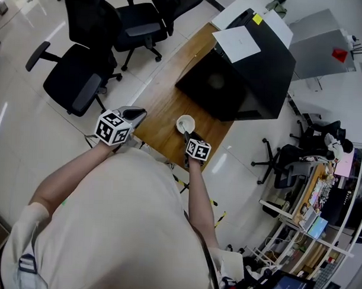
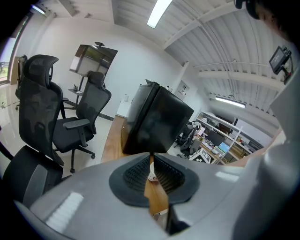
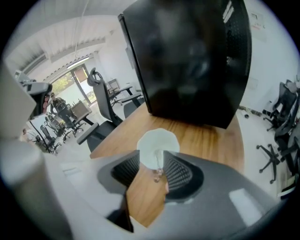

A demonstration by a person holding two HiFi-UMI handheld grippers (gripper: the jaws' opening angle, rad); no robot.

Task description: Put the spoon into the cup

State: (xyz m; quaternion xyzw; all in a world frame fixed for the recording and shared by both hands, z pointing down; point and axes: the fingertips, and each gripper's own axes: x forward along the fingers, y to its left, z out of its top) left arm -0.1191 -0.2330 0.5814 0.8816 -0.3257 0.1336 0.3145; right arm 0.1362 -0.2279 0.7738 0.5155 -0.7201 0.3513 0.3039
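My right gripper [image 3: 149, 163] has its jaws wide apart and holds nothing. The spoon [image 3: 158, 164] looks to sit in the white cup [image 3: 157, 140] on the wooden table [image 3: 201, 136]. Its handle leans out toward me, right between my jaws. If I pull back crooked, I think a jaw could hook the handle. That could flip the spoon out or knock the cup over. My left gripper [image 2: 151, 161] is off to the side, jaws almost together, with nothing in them.
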